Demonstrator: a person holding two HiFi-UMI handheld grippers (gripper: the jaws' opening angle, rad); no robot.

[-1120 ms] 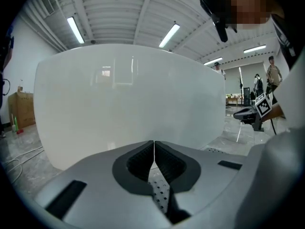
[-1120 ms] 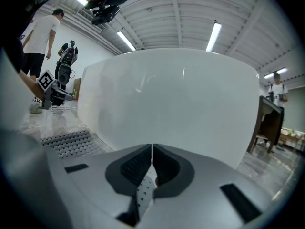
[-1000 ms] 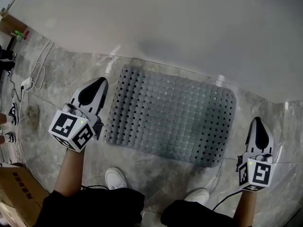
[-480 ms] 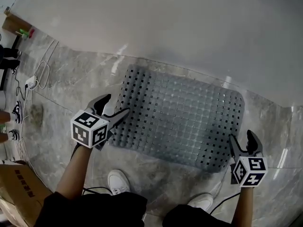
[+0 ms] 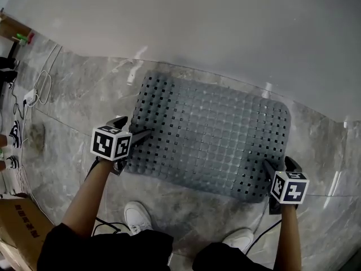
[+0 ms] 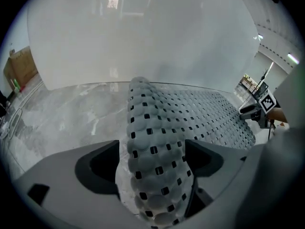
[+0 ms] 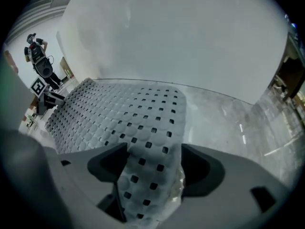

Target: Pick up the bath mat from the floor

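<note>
Left tongs (image 5: 135,127) and right tongs (image 5: 278,164) both gape wide, their jaws having just been opening. On the grey marble floor (image 5: 84,95) lies the perforated grey bath mat (image 5: 208,134). Its near left corner sits between the left jaws and its near right corner between the right jaws, neither pressed.

This looks to me like a lab or test hall rather than a home (a staged bathroom corner, I'd say). The mat (image 5: 208,134) lies on a grey marble-look floor (image 5: 73,95) against a plain white panel (image 5: 197,21). Loose cables (image 5: 42,86) and a cardboard box (image 5: 20,224) sit to my left. Past the panel's edges I see strip lights (image 6: 290,57) and a person (image 7: 40,61).
</note>
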